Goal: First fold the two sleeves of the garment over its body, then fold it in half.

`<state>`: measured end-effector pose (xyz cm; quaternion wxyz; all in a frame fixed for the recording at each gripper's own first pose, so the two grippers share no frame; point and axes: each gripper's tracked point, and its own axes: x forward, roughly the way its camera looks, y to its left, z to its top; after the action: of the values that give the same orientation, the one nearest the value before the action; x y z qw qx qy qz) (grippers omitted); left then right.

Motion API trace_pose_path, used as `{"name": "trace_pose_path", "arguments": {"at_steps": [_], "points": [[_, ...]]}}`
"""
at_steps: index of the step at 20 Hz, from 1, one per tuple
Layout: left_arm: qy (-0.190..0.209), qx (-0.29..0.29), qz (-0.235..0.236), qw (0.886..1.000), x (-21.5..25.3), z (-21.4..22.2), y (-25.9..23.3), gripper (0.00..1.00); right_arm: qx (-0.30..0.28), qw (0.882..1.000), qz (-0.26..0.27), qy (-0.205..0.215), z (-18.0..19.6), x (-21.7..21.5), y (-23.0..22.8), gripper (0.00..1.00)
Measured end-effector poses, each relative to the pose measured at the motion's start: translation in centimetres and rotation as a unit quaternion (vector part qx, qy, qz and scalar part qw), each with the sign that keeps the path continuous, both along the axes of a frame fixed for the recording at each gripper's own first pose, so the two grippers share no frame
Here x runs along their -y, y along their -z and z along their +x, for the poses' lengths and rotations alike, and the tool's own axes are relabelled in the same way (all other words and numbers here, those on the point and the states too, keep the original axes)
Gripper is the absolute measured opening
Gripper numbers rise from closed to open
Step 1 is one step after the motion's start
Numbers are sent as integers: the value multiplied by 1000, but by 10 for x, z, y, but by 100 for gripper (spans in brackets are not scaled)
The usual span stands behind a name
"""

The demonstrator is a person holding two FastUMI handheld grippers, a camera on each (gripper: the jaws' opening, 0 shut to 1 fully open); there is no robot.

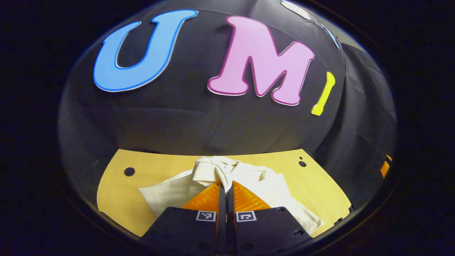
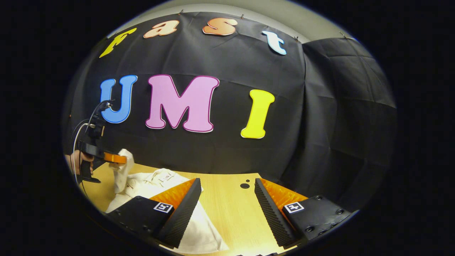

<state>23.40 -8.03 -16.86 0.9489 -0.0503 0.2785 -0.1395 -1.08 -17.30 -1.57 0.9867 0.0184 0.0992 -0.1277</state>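
A cream garment (image 1: 263,181) lies spread on the wooden table (image 1: 121,192). My left gripper (image 1: 226,186) is shut on a bunched fold of it, most likely a sleeve end, which rises in a knot right at the fingertips. In the right gripper view the same left gripper (image 2: 119,159) is held above the table by a hand (image 2: 76,158), and the pinched cloth (image 2: 122,174) hangs down from it to the garment's body (image 2: 149,183). My right gripper (image 2: 227,183) is open over bare table, and its left finger overlaps the garment's near edge.
The table has small dark holes (image 1: 129,171) (image 1: 302,164) near its far corners, and one hole (image 2: 245,185) sits between my right gripper's fingertips. Black cloth wall stands close behind the table and wraps round its right side.
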Motion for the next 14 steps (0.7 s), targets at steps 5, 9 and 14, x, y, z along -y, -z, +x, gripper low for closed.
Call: {"name": "trace_pose_path", "arguments": {"at_steps": [5,9,14], "points": [[38,-34,-41,998,93,13,33,6,-36,999,21,-3,4,14,39,97],[50,-42,-70,995,150,26,61,19,-59,998,10,-12,9,23,66,97],[65,-12,-70,995,158,17,55,99,-94,995,12,-35,20,18,100,97]]}}
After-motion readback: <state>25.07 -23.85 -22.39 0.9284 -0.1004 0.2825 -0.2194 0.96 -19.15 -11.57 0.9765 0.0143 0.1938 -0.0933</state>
